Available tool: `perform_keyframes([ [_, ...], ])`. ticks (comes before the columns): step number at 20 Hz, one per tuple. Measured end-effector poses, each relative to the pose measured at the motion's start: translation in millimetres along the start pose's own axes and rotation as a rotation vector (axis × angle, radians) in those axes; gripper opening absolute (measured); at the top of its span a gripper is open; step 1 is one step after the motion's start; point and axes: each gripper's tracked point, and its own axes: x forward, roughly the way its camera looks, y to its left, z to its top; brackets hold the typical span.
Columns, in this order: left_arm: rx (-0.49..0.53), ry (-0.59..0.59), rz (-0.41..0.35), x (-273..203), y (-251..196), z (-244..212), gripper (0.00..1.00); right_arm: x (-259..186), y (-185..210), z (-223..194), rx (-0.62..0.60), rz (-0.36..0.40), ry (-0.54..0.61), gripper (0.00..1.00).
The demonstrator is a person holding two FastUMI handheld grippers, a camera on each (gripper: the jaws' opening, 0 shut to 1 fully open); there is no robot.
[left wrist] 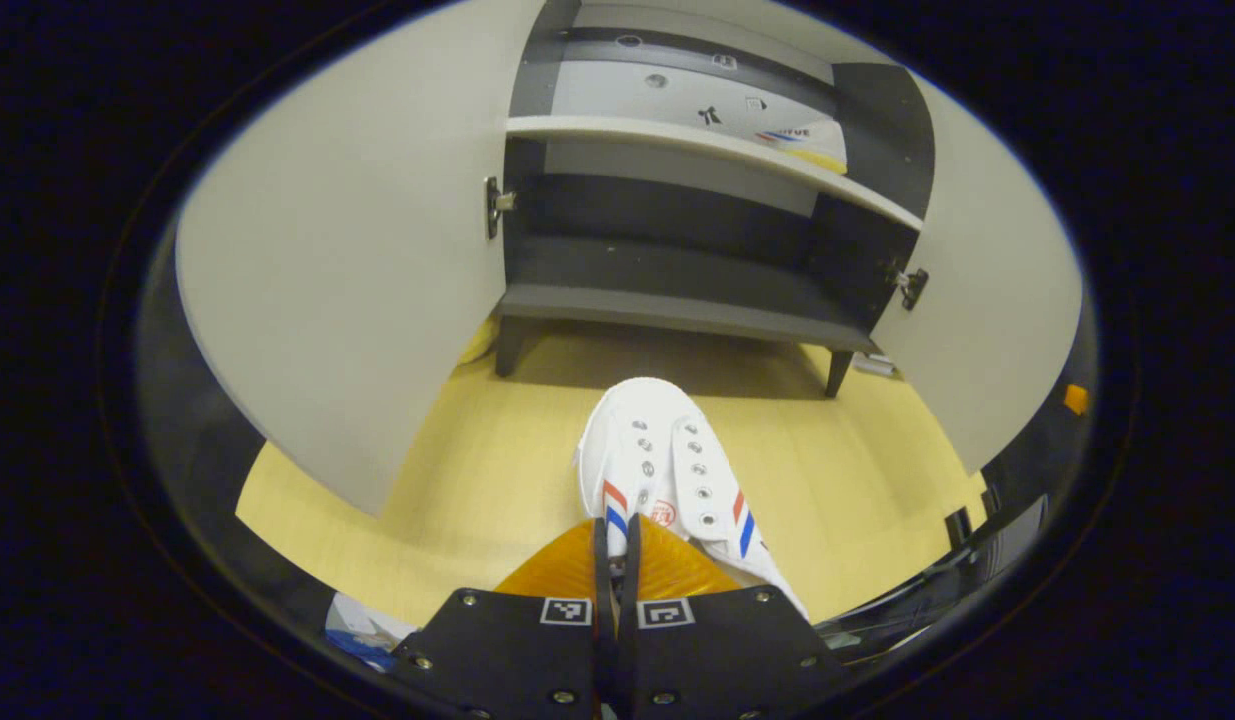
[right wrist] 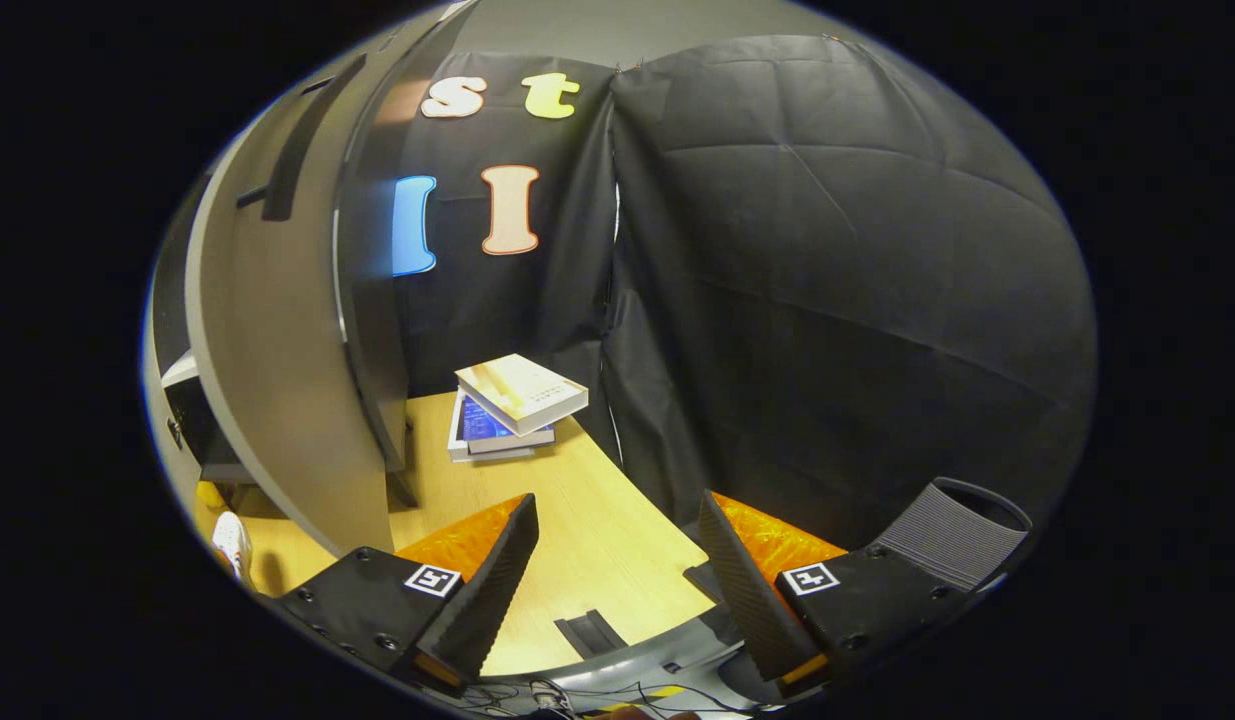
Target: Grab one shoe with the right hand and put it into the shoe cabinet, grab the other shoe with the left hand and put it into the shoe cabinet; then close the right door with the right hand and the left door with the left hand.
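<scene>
A white shoe [left wrist: 657,465] with red and blue stripes hangs toe-forward over the yellow floor, just in front of the shoe cabinet [left wrist: 667,300]. My left gripper [left wrist: 617,555] is shut on its heel end. Both cabinet doors stand open, the left door [left wrist: 347,280] and the right door [left wrist: 987,320]. Another white shoe [left wrist: 807,140] lies on the upper shelf at the right. The lower shelf is bare. My right gripper [right wrist: 617,590] is open and holds nothing, beside the right door [right wrist: 277,400]. The held shoe [right wrist: 232,545] peeks in at its lower left.
A stack of books [right wrist: 512,405] lies on the floor by the black cloth wall, beyond the right door. Door hinges [left wrist: 495,205] stick out at the cabinet's sides. Cables and a grey base [right wrist: 597,640] lie under the right gripper.
</scene>
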Motion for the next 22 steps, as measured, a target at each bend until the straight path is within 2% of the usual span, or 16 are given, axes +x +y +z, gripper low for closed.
perform_keyframes([
  [4, -0.058, -0.092, -0.019, -5, 3, 5, 0.01, 15, 0, 18, 0.012, 0.0, -0.035, 1.0],
  [6, -0.046, -0.144, -0.032, -2, 3, 4, 0.01, 19, 0, 26, 0.015, 0.006, -0.049, 0.97],
  [8, -0.054, -0.192, -0.046, -4, 3, 5, 0.0, 24, 0, 39, 0.021, 0.011, -0.068, 1.0],
  [10, -0.051, -0.247, -0.062, -2, 3, 4, 0.0, 29, -1, 50, 0.026, 0.009, -0.093, 0.97],
  [11, -0.041, -0.277, -0.066, -1, 3, 4, 0.0, 32, 0, 54, 0.03, 0.011, -0.103, 1.0],
  [12, -0.022, -0.301, -0.07, -2, 2, 4, 0.01, 34, 2, 59, 0.038, 0.016, -0.113, 0.97],
  [15, -0.012, -0.34, -0.083, 1, 2, 4, 0.01, 39, 4, 67, 0.045, 0.021, -0.131, 0.97],
  [16, -0.016, -0.351, -0.09, -1, 2, 5, 0.01, 40, 4, 68, 0.046, 0.02, -0.136, 1.0],
  [17, -0.02, -0.363, -0.092, -1, 3, 4, 0.01, 40, 5, 69, 0.054, 0.024, -0.124, 0.97],
  [18, -0.027, -0.374, -0.093, -2, 2, 5, 0.0, 39, 8, 70, 0.061, 0.039, -0.115, 1.0],
  [22, -0.022, -0.424, -0.081, -3, 3, 6, 0.0, 35, 9, 108, 0.073, 0.071, -0.176, 1.0],
])
